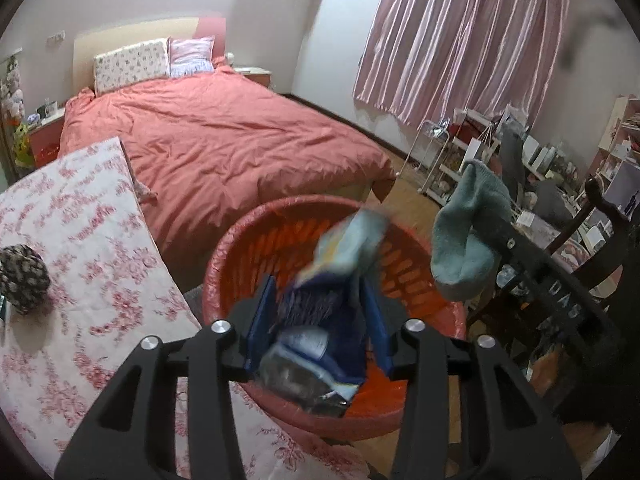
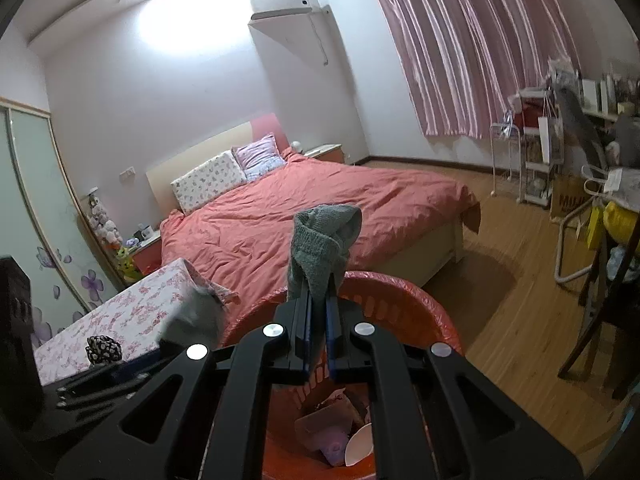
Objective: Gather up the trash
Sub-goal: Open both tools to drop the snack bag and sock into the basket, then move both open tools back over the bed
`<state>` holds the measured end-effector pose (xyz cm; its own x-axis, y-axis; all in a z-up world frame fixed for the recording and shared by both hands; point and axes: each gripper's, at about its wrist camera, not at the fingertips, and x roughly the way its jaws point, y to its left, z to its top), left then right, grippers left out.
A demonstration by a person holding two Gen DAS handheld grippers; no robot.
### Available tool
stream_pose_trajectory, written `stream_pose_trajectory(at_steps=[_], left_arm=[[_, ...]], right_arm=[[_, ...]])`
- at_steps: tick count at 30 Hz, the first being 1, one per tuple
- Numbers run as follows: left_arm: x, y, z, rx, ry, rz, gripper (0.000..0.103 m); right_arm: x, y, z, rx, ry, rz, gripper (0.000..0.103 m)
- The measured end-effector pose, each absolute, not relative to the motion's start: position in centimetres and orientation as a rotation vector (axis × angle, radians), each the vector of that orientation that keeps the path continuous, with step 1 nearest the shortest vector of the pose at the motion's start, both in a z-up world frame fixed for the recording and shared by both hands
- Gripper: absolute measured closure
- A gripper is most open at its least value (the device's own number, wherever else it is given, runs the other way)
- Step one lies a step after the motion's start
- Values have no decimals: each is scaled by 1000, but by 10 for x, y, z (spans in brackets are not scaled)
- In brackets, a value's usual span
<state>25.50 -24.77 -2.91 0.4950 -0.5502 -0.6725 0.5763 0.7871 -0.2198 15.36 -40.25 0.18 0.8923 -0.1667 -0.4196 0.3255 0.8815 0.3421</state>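
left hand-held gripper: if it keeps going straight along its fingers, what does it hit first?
Apart from the blurred blue wrapper between the fingers of the left hand-held gripper, probably the far inside wall of the red basket just beyond. Depth is uncertain.

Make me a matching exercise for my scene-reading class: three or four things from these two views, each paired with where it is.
Things:
1. grey-green sock
2. blue wrapper
3. spotted ball
4. white paper cup

Places:
A. on the floral tablecloth
B. inside the red basket
C. between the left tongs
D. between the right tongs

Pairs: 1-D, 2-C, 3-A, 4-B
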Motion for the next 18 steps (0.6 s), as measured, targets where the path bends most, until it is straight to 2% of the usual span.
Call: stream_pose_trajectory(at_steps=[1,2,9,18], left_arm=[[257,-249,-34,41,811,-674,52],[259,-250,-37,44,818,-669,49],[268,-242,-57,65,856,-619,42],[270,-209,-57,106,826,-496,26]], right_arm=[[154,-405,0,429,394,-259,74],[153,-409,-3,442,393,-253,65],[152,-407,-9,453,413,-265,53],[155,-389,-4,363,433,-293,34]])
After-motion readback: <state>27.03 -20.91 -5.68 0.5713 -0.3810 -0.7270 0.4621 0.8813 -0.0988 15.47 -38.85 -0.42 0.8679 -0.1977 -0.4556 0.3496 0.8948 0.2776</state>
